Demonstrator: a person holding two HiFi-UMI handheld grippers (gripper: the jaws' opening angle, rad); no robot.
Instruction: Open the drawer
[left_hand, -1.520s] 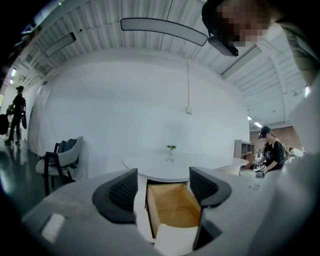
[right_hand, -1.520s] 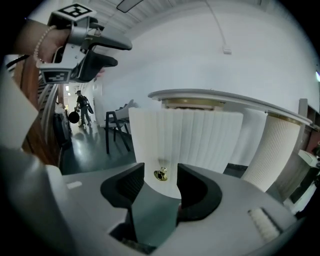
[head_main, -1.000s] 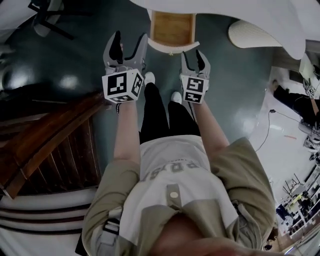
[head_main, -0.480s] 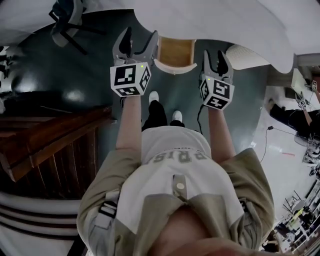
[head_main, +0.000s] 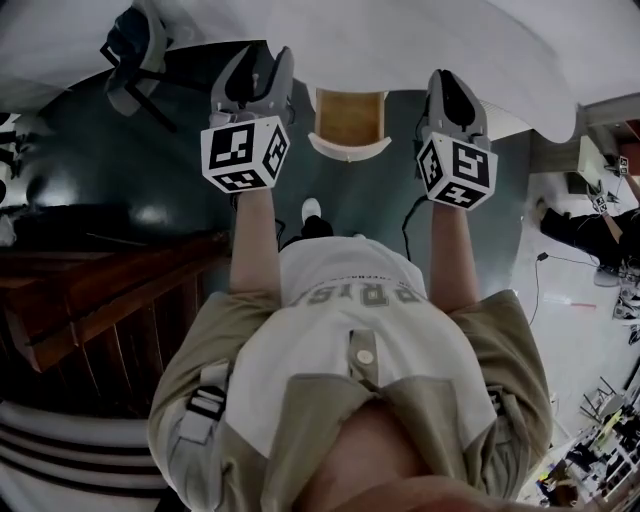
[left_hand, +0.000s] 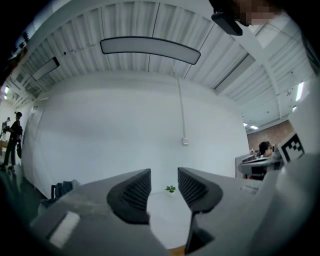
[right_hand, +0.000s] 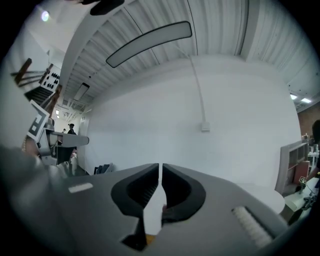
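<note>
The drawer (head_main: 348, 118) stands pulled out from under the white table top (head_main: 400, 40), showing its bare wooden inside and white front. Neither gripper touches it. My left gripper (head_main: 258, 62) is held up to the drawer's left; in the left gripper view its jaws (left_hand: 164, 182) have just been closing but still stand apart, with nothing between them. My right gripper (head_main: 452, 88) is held up to the drawer's right. Its jaws (right_hand: 160, 175) have also just been closing, leaving only a thin slit that holds nothing. Both point level over the table at a white wall.
A chair (head_main: 135, 55) stands at the far left on the dark floor. Dark wooden steps (head_main: 100, 290) fill the left side. A small potted plant (left_hand: 170, 189) sits far across the white table. A person (head_main: 590, 230) is at the right edge.
Both grippers have risen from beside the drawer to above table height. The left jaws have narrowed and the right jaws have come almost together. The drawer stays open.
</note>
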